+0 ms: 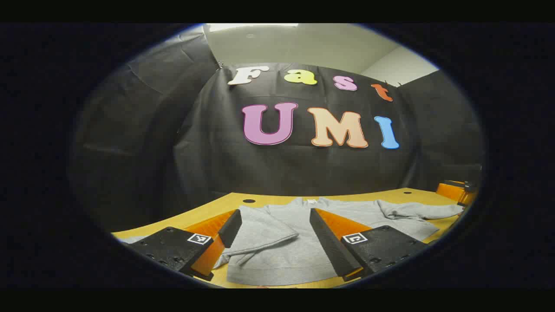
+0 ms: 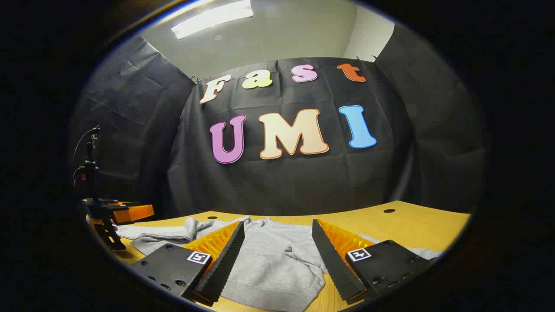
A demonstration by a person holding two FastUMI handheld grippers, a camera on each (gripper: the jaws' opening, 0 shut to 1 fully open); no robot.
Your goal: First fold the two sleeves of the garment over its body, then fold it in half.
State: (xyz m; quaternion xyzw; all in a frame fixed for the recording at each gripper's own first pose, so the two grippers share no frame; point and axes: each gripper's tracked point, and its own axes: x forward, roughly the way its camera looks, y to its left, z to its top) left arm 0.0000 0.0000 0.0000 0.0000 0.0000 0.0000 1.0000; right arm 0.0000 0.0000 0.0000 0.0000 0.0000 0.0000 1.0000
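A light grey sweatshirt lies flat on the yellow wooden table, its near-side sleeve already folded over the body and the other sleeve still stretched out sideways with some wrinkles. In the left gripper view the left gripper hangs just above the hem end with its jaws wide apart, gripping nothing, the folded sleeve showing between them. In the right gripper view the right gripper likewise stands open and empty over the sweatshirt, whose body lies between its fingers.

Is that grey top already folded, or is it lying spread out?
Partly folded. The top lies flat on the table; one sleeve lies over its body, the other sleeve stretches outward, bunched.
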